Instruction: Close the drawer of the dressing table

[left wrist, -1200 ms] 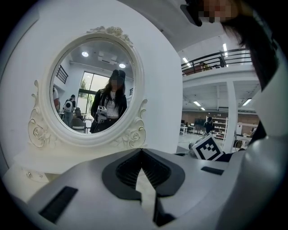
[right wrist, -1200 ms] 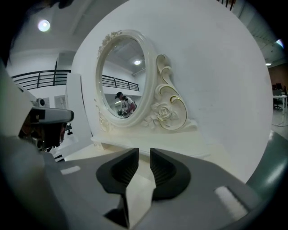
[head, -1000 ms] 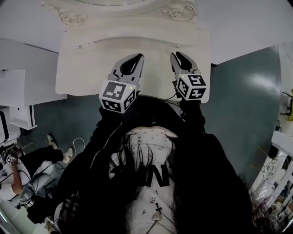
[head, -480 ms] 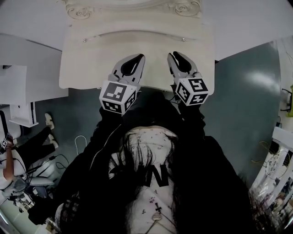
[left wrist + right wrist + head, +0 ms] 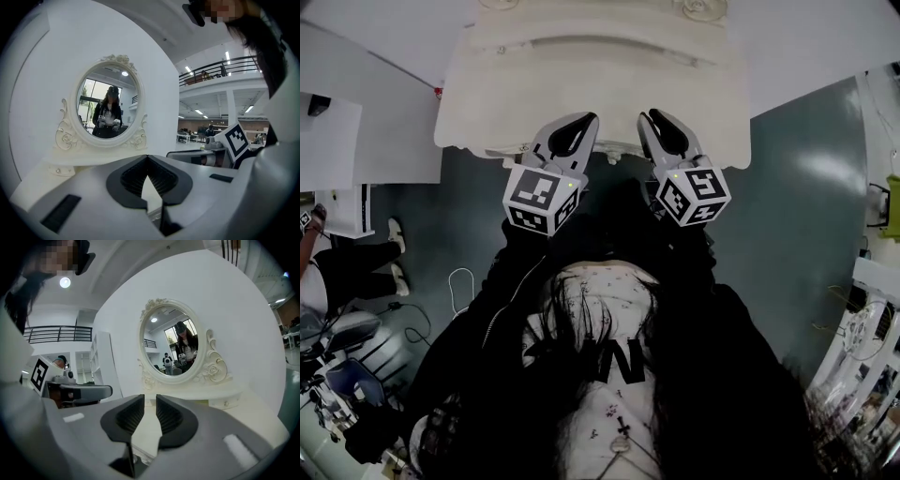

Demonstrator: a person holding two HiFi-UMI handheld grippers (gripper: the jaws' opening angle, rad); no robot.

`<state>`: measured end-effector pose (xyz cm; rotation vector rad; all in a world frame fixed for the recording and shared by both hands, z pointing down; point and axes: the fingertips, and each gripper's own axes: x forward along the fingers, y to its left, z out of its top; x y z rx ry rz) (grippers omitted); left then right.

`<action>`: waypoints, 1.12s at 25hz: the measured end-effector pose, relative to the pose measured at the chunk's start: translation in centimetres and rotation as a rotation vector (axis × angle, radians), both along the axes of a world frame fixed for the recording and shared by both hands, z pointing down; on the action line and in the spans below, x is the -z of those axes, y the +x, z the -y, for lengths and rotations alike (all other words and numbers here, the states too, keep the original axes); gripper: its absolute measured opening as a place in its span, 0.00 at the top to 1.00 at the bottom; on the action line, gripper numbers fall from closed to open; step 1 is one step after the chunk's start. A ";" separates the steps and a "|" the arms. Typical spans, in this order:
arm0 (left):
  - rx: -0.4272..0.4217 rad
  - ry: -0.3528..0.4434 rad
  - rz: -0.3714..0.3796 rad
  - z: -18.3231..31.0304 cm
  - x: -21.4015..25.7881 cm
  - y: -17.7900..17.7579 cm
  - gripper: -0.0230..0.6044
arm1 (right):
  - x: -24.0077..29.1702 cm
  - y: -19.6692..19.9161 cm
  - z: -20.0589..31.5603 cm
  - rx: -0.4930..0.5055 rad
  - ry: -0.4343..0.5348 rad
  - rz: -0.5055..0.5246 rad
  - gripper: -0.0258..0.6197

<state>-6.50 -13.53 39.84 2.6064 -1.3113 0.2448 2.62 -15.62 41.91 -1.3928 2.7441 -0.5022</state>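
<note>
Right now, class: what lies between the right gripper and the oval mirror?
Between right gripper and mirror: only bare cream tabletop, shown in the right gripper view.

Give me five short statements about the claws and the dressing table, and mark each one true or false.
1. Both claws are held out at the front edge of the dressing table. True.
2. The left claw grips a drawer knob. False: its jaw tips meet and nothing is between them.
3. An oval mirror in an ornate frame stands at the back of the table. True.
4. The right claw is spread wide around a bottle. False: its jaws stand a narrow gap apart and the gap is empty.
5. A person holding two grippers is reflected in the mirror. True.
</note>
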 end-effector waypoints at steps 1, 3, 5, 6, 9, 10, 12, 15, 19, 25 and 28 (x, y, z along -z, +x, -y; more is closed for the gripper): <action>-0.009 -0.003 -0.003 -1.3 -0.1 -0.2 0.97 | 0.0 -0.3 -1.4 -0.004 0.000 0.007 0.83; -0.022 -0.010 -0.012 -4.6 -0.7 0.4 0.97 | -0.3 0.0 -4.9 -0.009 -0.003 0.008 0.83; -0.025 -0.017 -0.019 -8.2 -1.5 2.0 0.97 | -1.1 1.3 -9.0 -0.004 -0.007 -0.002 0.83; -0.025 -0.020 -0.021 -9.7 -1.9 2.9 0.97 | -1.6 2.0 -10.9 0.001 -0.011 -0.008 0.83; -0.035 -0.031 -0.033 -12.7 -2.7 4.2 0.97 | -2.5 2.5 -14.6 0.014 -0.027 -0.038 0.83; -0.041 -0.032 -0.041 -13.3 -2.7 4.3 0.97 | -2.6 2.3 -15.3 0.020 -0.031 -0.058 0.83; -0.044 -0.029 -0.057 -14.2 -2.5 4.1 0.97 | -2.6 1.5 -16.1 0.034 -0.030 -0.101 0.83; -0.037 -0.022 -0.062 -14.9 -2.2 3.5 0.97 | -2.3 0.4 -16.7 0.058 -0.025 -0.134 0.84; -0.013 -0.015 -0.064 -15.4 -2.1 3.0 0.97 | -2.4 0.0 -17.2 0.087 -0.029 -0.161 0.85; 0.059 -0.025 -0.052 -15.8 -2.2 2.5 0.97 | -2.7 0.7 -17.9 0.127 -0.035 -0.177 0.87; 0.088 -0.032 -0.045 -16.4 -2.3 3.7 0.97 | -2.9 2.1 -18.7 0.152 -0.043 -0.180 0.88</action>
